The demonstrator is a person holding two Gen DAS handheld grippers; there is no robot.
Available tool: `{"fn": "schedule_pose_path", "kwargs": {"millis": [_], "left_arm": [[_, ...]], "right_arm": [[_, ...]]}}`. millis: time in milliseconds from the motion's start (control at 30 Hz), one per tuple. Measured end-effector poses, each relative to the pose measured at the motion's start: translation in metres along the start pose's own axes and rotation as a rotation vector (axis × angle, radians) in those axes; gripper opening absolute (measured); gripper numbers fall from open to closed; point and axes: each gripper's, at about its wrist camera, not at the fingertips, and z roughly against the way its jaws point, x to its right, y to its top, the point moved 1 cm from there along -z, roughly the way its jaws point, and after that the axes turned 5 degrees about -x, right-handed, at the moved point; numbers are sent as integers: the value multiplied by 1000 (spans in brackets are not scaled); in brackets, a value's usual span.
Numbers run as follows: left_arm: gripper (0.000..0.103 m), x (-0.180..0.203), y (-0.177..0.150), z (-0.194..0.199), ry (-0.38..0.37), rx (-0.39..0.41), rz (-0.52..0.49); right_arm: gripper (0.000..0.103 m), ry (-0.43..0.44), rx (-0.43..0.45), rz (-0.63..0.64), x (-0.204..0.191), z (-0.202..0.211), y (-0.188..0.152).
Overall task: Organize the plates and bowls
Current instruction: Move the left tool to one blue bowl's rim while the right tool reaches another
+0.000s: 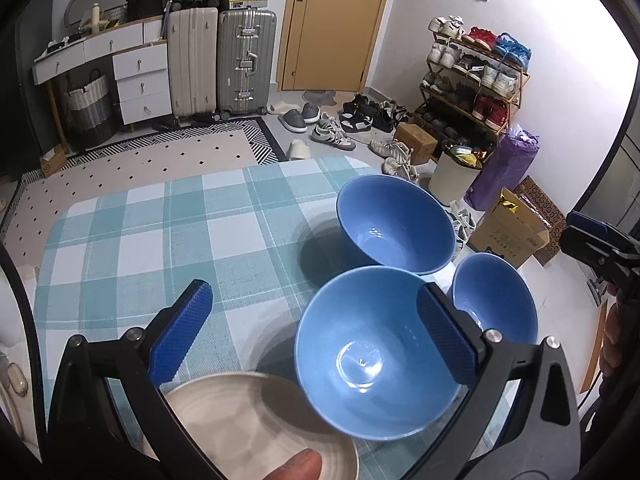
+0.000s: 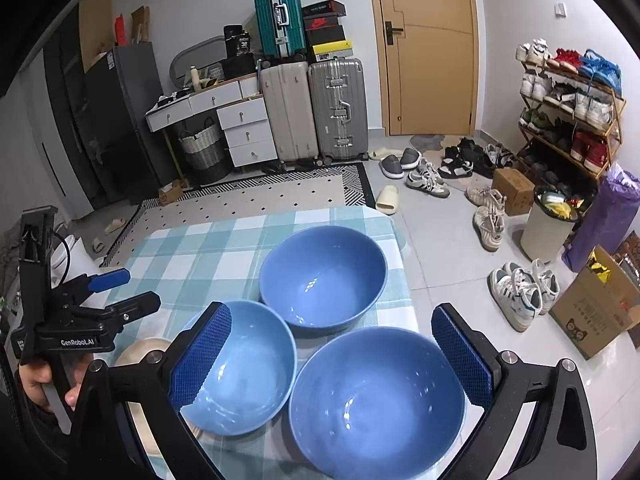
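Three blue bowls stand close together on the teal checked table (image 1: 160, 240). My left gripper (image 1: 316, 332) hangs open above the near bowl (image 1: 376, 356), its right finger over that bowl's right rim. Behind are the far bowl (image 1: 396, 224) and the right bowl (image 1: 496, 300). A cream plate (image 1: 248, 420) lies under the left finger, with a thumb at its near edge. My right gripper (image 2: 334, 356) is open, with the right bowl (image 2: 376, 400) and the middle bowl (image 2: 240, 364) below its fingers. The far bowl (image 2: 324, 276) sits beyond. The left gripper (image 2: 136, 290) shows at the left, above the plate (image 2: 140, 352).
The table's right edge (image 2: 404, 280) runs close beside the bowls. On the floor beyond lie several shoes (image 2: 516, 292), a white bin (image 2: 548, 228), a cardboard box (image 2: 596, 316) and a shoe rack (image 2: 572, 108). Suitcases (image 2: 316, 108) and drawers stand by the far wall.
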Motion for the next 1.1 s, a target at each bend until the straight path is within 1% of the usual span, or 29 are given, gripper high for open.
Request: {"fn": "schedule_pose_path", "kwargs": {"millis": [200,367,633,767,1067,1100], "left_arm": [[102,5,17,-26,11,-19,-17],[102,7,33,-55,14,-51,-16],[101,11,47,-99,2,-99,-1],[101,17,52,-115,-1,-104,-19],[94,27,59,-143,-26,-135,-40],[91,27,60,-145,-28,-140,-38]], "right_arm": [[102,-3,-23,-22,13,-22,12],[102,-11,-53,-36,24,-44,20],[102,-6,-98,-47,36,-78,29],[102,12,-110,-56,43,-90,30],[102,26,-150,-63,53,-118,30],[101,25,-156,-66,55,-121,30]]}}
